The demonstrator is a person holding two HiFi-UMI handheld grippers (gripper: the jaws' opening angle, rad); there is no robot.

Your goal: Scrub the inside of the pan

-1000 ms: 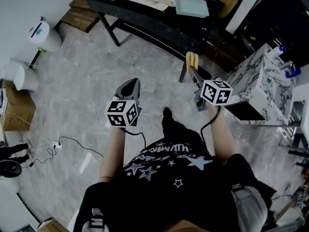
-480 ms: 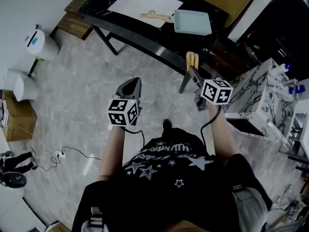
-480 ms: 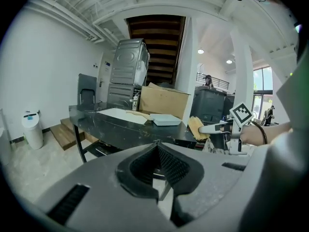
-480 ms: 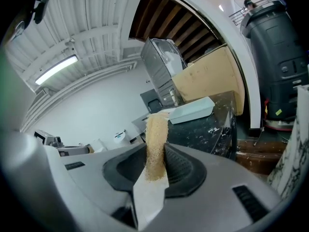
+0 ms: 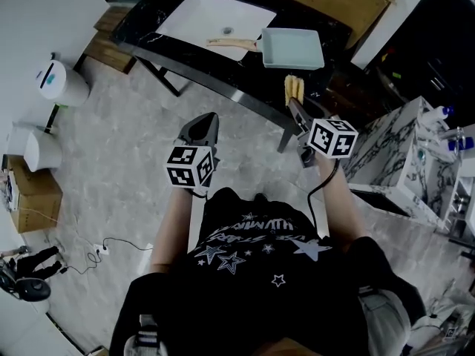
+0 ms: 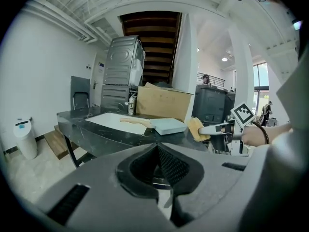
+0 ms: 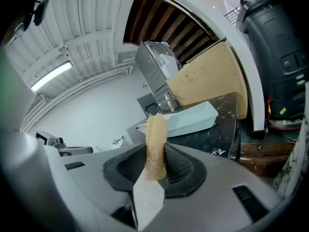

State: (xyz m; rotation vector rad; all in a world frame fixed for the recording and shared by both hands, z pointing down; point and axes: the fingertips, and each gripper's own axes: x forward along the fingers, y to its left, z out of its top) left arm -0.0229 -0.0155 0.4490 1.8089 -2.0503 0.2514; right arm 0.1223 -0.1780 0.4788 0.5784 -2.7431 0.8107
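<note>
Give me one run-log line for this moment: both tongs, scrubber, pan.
left tongs: shut, empty | right tongs: shut on loofah scrubber | pan: on black counter, untouched | scrubbing: not begun

Head view looks steeply down; both gripper views share the pan (image 6: 168, 125)

The pan (image 5: 294, 48) sits on the surface (image 5: 148, 30), just right of the sink (image 5: 211, 15), with its handle reaching left over the sink's rim. The right claw (image 5: 295, 108) is just before the pan, a scrubber (image 5: 294, 87) between its jaws. The left claw (image 5: 203, 123) is to its left, over the floor (image 5: 126, 139). A bin (image 5: 56, 81) stands on the floor, left of the surface.
</note>
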